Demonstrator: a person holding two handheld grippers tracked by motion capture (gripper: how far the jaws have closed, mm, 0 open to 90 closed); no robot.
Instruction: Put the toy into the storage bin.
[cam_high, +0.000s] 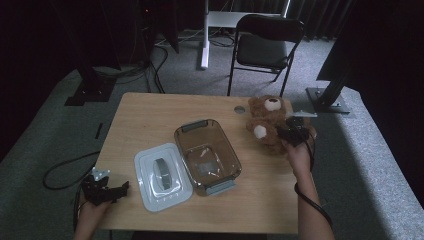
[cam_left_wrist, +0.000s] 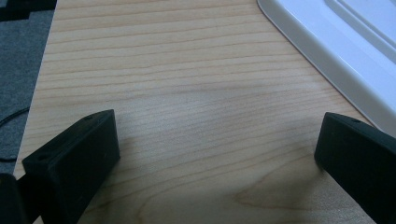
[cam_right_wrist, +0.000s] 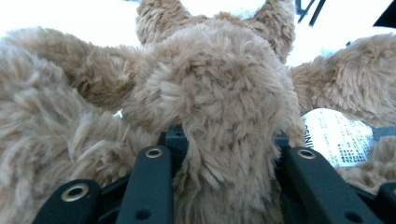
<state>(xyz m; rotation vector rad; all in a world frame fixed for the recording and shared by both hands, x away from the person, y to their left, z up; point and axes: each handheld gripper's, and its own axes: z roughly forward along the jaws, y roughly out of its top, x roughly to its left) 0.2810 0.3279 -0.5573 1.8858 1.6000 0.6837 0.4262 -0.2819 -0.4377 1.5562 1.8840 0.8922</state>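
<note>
Wooden table (cam_high: 150, 117) is seen on a grey carpet, with a black chair (cam_high: 265, 42) behind it. At the far right edge of the table a brown bear (cam_high: 267, 122) is found. The right gripper (cam_high: 295, 134) is closed on the bear; in the right gripper view the fur (cam_right_wrist: 224, 107) is squeezed between the two jaws. Near the middle a clear box (cam_high: 207, 156) is placed, open, and a white lid (cam_high: 162, 176) is laid just beside it. The left gripper (cam_high: 107, 190) is held low at the near left corner, its jaws wide apart with only bare wood between them.
</note>
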